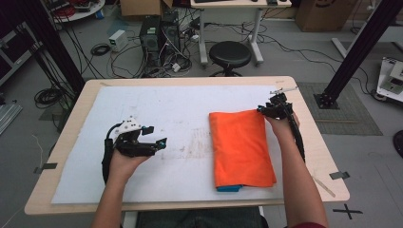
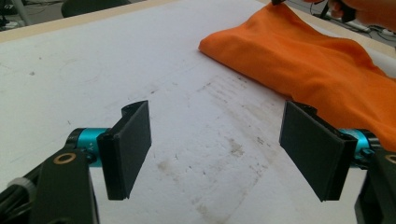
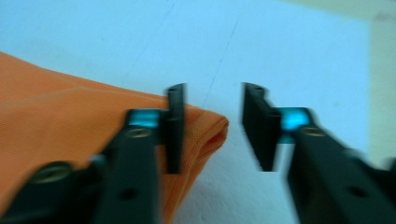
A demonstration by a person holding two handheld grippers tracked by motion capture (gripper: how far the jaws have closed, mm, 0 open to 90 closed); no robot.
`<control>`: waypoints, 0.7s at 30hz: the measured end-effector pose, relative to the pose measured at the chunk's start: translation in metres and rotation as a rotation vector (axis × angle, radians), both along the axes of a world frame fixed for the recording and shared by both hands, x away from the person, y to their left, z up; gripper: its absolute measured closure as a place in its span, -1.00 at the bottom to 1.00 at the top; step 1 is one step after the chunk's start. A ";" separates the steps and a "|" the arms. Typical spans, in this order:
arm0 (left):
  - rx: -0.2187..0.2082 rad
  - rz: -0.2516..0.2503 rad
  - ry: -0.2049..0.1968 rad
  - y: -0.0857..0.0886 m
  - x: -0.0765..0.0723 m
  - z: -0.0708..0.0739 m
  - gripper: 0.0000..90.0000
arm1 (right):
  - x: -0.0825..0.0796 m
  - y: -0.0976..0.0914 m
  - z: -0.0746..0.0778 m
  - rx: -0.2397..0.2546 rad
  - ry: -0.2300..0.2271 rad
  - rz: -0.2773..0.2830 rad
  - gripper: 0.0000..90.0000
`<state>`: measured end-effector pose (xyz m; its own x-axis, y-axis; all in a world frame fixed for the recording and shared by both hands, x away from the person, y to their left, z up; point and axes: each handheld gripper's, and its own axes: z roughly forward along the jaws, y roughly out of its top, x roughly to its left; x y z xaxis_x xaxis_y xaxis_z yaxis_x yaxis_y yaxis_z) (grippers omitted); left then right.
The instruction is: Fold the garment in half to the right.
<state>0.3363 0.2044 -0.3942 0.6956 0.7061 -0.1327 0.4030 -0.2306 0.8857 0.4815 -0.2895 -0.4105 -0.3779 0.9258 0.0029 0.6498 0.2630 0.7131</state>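
- Two claws are in our hands at the worktop (image 1: pixel 66 142), which has a pale wooden rim and a white sheet (image 1: pixel 166 109) spread over most of its top.
- Our left claw (image 1: pixel 154 136) hovers over the left half of the sheet, well apart from the cloth, and points toward the middle.
- From the left gripper view, its jaws stand spread wide with nothing but stained white sheet between them.
- Our thing in hand is an orange folded cloth (image 1: pixel 240 145), lying flat on the right half of the sheet, long side running away from us.
- Something blue (image 1: pixel 229 188) peeks out under the cloth's near edge; we cannot tell what it is.
- Our right claw (image 1: pixel 264 110) sits at the far right corner of the cloth.
- In the blurred right gripper view, the jaws are parted: one pad lies over the cloth's corner (image 3: pixel 205 128) and the other stands off over bare sheet.
- We see the corner's tip reaching into the gap, but the pads do not press on it, so nothing is pinched.
- Beyond the worktop, a black stool (image 1: pixel 230 54) stands on the floor amid loose cables.
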 end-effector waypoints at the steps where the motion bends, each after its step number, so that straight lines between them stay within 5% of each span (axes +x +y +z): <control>1: 0.003 0.001 0.000 0.001 0.000 0.000 -0.44 | 0.004 -0.001 -0.005 0.017 0.024 -0.004 0.66; 4: -0.005 0.012 0.004 0.003 0.000 -0.001 -0.44 | 0.009 -0.004 -0.011 0.000 0.031 -0.019 0.92; 10: 0.001 0.012 0.009 0.003 0.001 -0.002 -0.44 | 0.005 -0.018 -0.015 -0.001 0.042 -0.053 0.92; 14: 0.005 0.003 0.007 0.000 0.000 -0.003 -0.44 | 0.004 -0.012 -0.016 -0.046 0.034 -0.059 0.57; 21: 0.008 0.006 0.012 -0.001 0.001 -0.004 -0.44 | -0.013 0.008 0.010 -0.004 -0.075 0.050 0.07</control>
<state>0.3376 0.2037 -0.3979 0.6898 0.7112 -0.1352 0.4152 -0.2356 0.8787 0.4689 -0.2815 -0.4007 -0.4230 0.9056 -0.0307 0.5808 0.2970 0.7579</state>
